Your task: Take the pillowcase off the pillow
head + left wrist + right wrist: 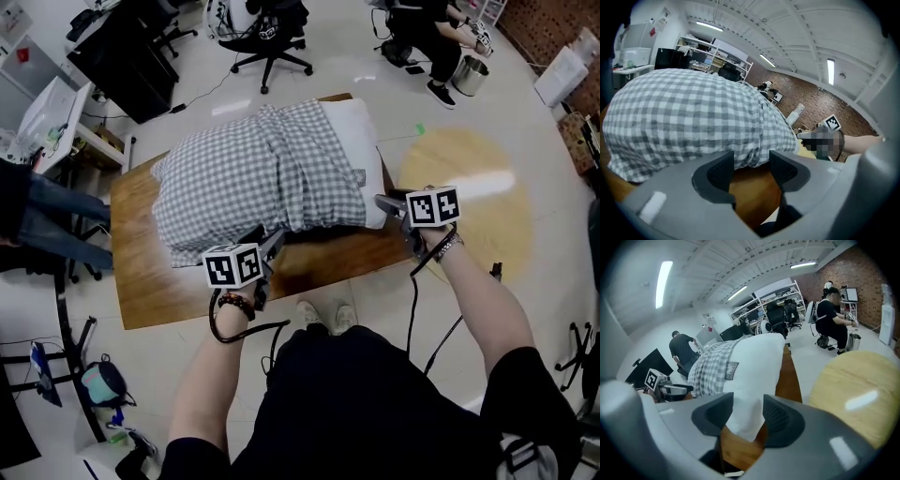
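Note:
A pillow [361,141] lies on the wooden table [150,291], most of it inside a grey-and-white checked pillowcase [253,178]. Its bare white end sticks out on the right. My left gripper [272,242] sits at the near hem of the pillowcase [689,112]. In the left gripper view that gripper [752,164] is open, the hem just past its pads and bare table between them. My right gripper [382,202] is at the pillow's near right corner. In the right gripper view it [747,416] is shut on that white corner [754,371].
A round pale wooden top [469,187] stands close on the right of the table. Behind are an office chair [272,37], a seated person [431,28] and a metal bin [469,75]. Another person's legs [37,206] are at the left.

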